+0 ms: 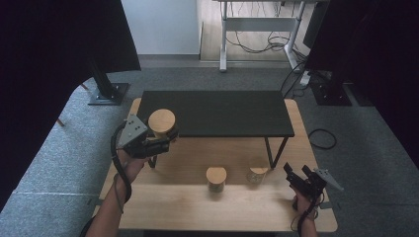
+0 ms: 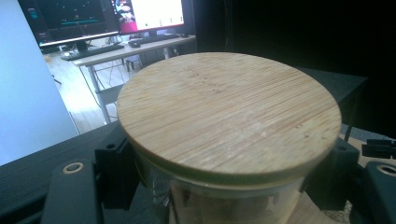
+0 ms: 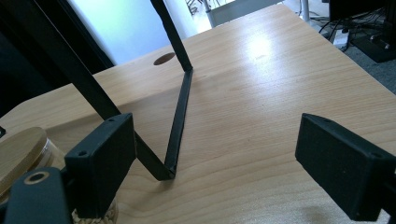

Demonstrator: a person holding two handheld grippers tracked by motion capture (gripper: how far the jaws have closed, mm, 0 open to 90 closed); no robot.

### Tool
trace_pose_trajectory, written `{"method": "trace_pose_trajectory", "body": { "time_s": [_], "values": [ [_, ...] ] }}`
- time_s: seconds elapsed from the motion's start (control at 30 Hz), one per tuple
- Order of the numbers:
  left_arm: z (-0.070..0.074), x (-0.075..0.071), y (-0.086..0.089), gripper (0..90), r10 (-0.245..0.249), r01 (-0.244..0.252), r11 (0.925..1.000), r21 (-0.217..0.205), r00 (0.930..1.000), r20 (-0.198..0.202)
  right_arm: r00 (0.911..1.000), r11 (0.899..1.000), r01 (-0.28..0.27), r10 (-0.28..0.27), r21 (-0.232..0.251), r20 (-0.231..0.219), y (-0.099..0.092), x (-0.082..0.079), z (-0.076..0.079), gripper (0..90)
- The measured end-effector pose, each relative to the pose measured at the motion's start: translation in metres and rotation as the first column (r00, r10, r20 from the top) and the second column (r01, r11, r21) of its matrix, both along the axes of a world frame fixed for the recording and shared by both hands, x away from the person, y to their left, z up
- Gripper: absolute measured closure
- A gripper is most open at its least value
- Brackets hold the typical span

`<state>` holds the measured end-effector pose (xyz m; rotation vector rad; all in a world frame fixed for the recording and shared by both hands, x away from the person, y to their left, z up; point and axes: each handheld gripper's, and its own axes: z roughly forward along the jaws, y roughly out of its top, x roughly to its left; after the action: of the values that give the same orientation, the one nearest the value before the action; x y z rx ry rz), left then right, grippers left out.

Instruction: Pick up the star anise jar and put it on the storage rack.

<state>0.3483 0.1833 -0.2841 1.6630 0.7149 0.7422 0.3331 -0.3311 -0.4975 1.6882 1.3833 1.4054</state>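
The left gripper (image 1: 167, 137), at the left centre of the high view, is held up off the light wooden table (image 1: 197, 207) and is closed around a clear glass jar with a round bamboo lid (image 1: 162, 123). In the left gripper view that jar (image 2: 229, 116) sits squarely between the two black jaws, one pressed against each side of the glass just under the lid rim. The jar appears just in front of the left front corner of the low black shelf on thin metal legs (image 1: 217, 112), which stands on the table.

The right gripper (image 1: 300, 172), at the lower right of the high view, is held low near the table's right front corner. Its jaws stand wide apart with nothing between them; the right gripper view shows bare wood through the gap and a bent black shelf leg (image 3: 180, 121) beyond.

Two more jars stand on the table in front of the shelf. A second bamboo-lidded glass jar (image 1: 216, 178) is at the lower centre. A third lidded jar with pale contents (image 1: 257, 175) is just to its right, close to the right gripper; its lid edge (image 3: 21, 154) shows at the lower left of the right gripper view.

A grey carpet (image 1: 64, 163) surrounds the table.
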Motion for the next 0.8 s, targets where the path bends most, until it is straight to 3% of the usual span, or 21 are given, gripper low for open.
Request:
{"method": "trace_pose_trajectory", "body": {
  "time_s": [0.8],
  "values": [
    [0.002, 0.030, -0.008, 25.3, 0.030, -0.030, 0.9995, 0.008, 0.9996, -0.003, 0.9999, 1.000, -0.011, 0.011, 0.003, -0.005, 0.000, 0.001, 0.000, 12.1]
  ]
}}
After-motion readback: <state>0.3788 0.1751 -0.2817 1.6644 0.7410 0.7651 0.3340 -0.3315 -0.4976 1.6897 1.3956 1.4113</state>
